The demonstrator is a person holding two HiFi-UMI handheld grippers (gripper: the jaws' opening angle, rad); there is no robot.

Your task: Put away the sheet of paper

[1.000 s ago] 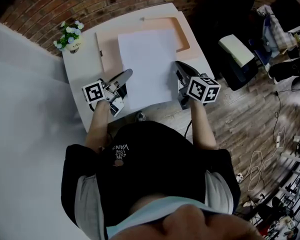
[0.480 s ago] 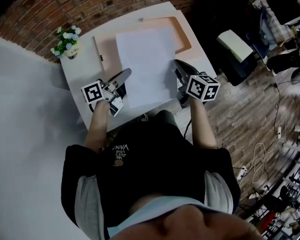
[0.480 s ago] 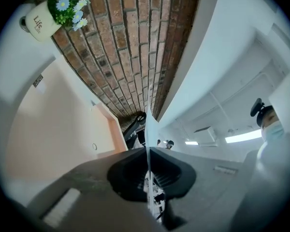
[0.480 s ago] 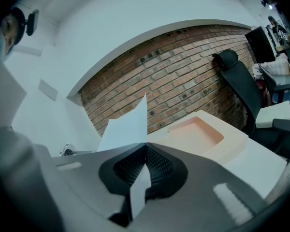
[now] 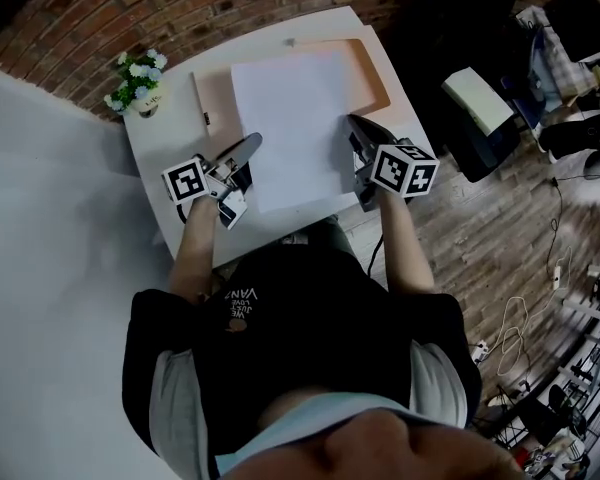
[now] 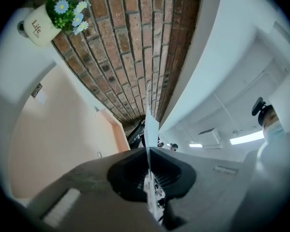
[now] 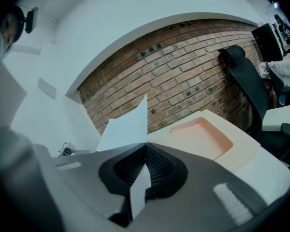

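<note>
A white sheet of paper [image 5: 292, 128] is held flat above the white table [image 5: 165, 158], stretched between both grippers. My left gripper [image 5: 252, 144] is shut on the sheet's left edge, and the paper [image 6: 150, 129] shows edge-on between its jaws. My right gripper [image 5: 352, 128] is shut on the right edge, with the paper [image 7: 128, 127] sticking out past its closed jaws. Beneath the sheet's far half lies a shallow peach-coloured tray [image 5: 368, 73], seen also as a tray [image 7: 203, 134] in the right gripper view and a tray [image 6: 53, 139] in the left gripper view.
A small pot of flowers [image 5: 138, 80] stands at the table's back left corner, against the brick wall [image 5: 180, 8]. A dark office chair [image 7: 244, 81] and a cluttered desk [image 5: 480, 98] stand to the right on the wooden floor.
The sheet and both grippers have shifted slightly away from me, further over the tray. Both grips stay the same.
</note>
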